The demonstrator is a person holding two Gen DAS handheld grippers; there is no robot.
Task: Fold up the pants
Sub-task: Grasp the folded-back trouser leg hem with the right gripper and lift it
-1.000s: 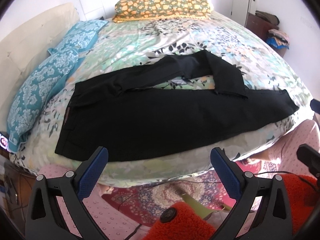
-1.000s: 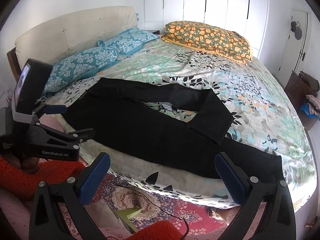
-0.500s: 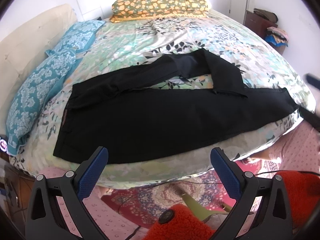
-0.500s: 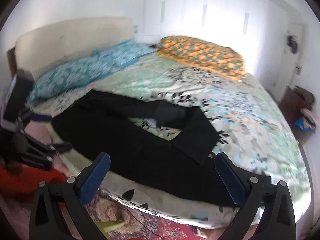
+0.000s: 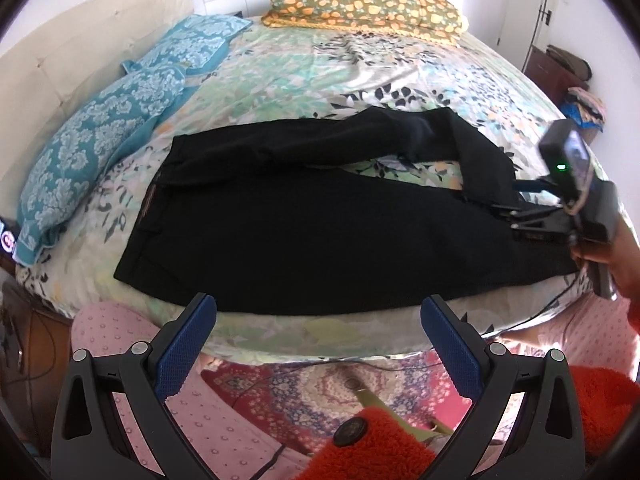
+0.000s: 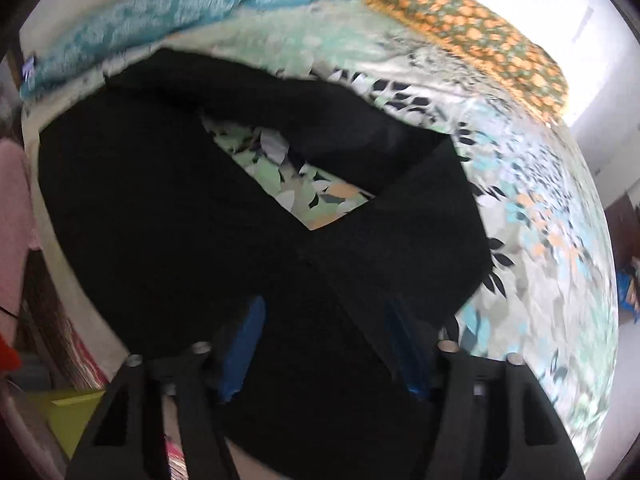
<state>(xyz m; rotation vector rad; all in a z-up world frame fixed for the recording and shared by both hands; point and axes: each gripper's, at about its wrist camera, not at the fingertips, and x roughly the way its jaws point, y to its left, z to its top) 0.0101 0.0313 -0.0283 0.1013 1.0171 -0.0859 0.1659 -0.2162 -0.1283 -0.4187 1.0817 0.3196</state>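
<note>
Right wrist view is smearing badly, so the bedspread (image 6: 552,240) print and the teal pillows (image 6: 160,8) are going mushy. The right gripper (image 6: 324,344) is closing with black pants (image 6: 168,208) between its blue pads (image 6: 244,352), but dark cloth is swallowing the tips, so contact isn't readable. The picture's edge is cropping the pants' hem end.

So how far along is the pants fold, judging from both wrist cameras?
Early. Done: the black fabric pants lie spread on the floral bedsheet, the far leg's end doubled back. In hand: the right gripper is over the near leg's cuff end, jaws closing, fabric between them but not visibly pinched. The left gripper hangs open off the bed edge. Left: every real fold.
</note>
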